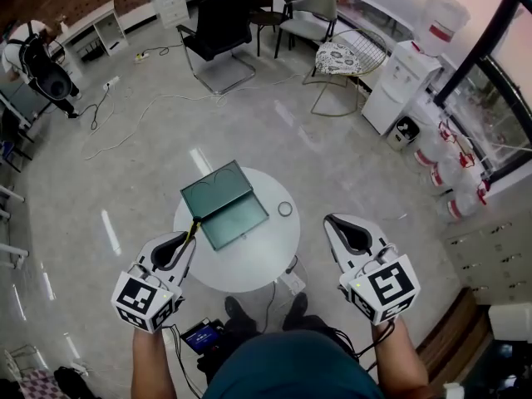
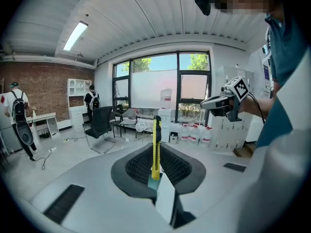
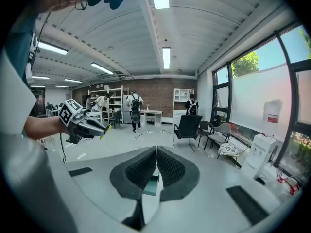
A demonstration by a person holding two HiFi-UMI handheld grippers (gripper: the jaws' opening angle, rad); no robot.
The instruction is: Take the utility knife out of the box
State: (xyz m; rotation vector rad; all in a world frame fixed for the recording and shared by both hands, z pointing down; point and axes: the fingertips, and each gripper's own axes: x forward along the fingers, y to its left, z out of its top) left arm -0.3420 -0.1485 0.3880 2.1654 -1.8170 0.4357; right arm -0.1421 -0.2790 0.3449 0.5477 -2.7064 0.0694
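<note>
Left tongs (image 1: 184, 241) clamp yellow utility knife (image 2: 155, 144) — right tongs (image 3: 156, 152) closed, empty.

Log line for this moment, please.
left gripper: shut on utility knife | right gripper: shut, empty | box: open on table, knife out

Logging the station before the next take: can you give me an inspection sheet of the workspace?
Surface: round white table, holding two things.
Job's things: green box lies open on the table; yellow utility knife is out of it, clamped in the left gripper.
Clutter: small ring beside the box.
Grippers: left shut on the knife; right gripper shut, empty.
Cables: loose cables across the floor.
Surroundings: black chair, water dispenser, person with backpack.
</note>
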